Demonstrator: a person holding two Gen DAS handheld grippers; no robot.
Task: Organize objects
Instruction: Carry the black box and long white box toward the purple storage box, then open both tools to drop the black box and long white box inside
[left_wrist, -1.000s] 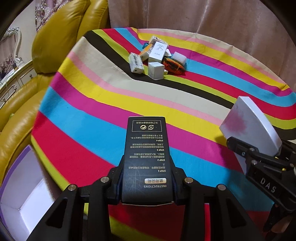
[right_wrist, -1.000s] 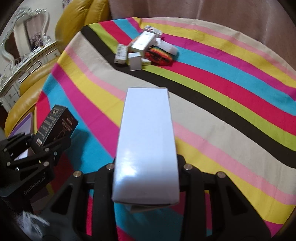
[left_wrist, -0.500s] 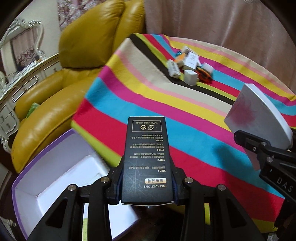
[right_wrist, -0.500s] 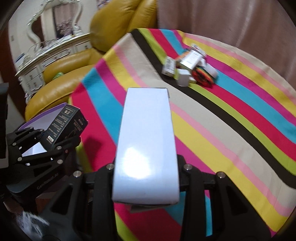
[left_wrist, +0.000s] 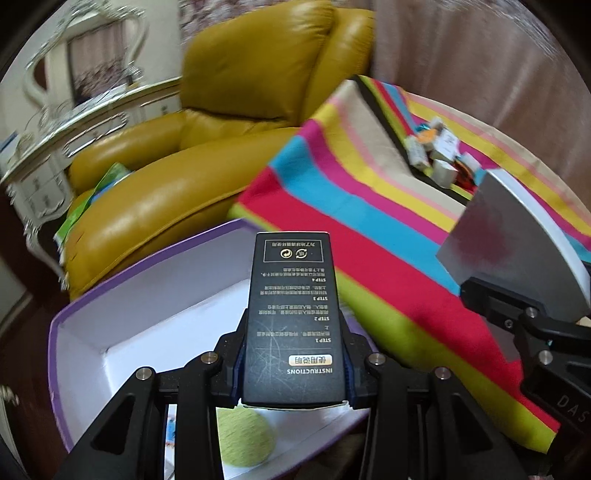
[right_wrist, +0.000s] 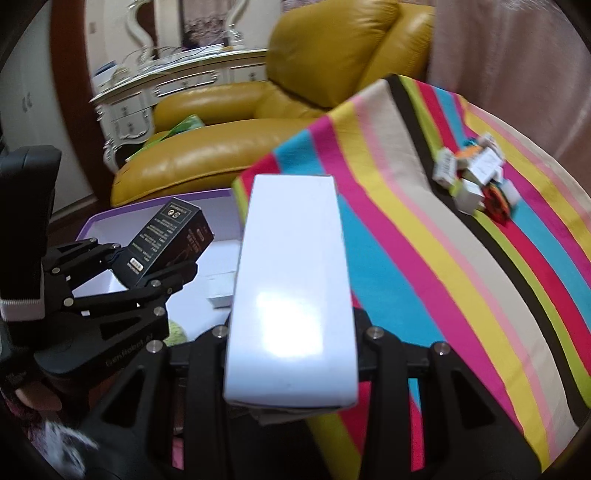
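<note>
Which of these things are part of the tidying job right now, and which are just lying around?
Part of the job:
- black box held in left gripper
- white box held in right gripper
- purple bin
- pile of small boxes on the striped tablecloth

Just lying about:
- yellow sofa
- white sideboard
- curtain
</note>
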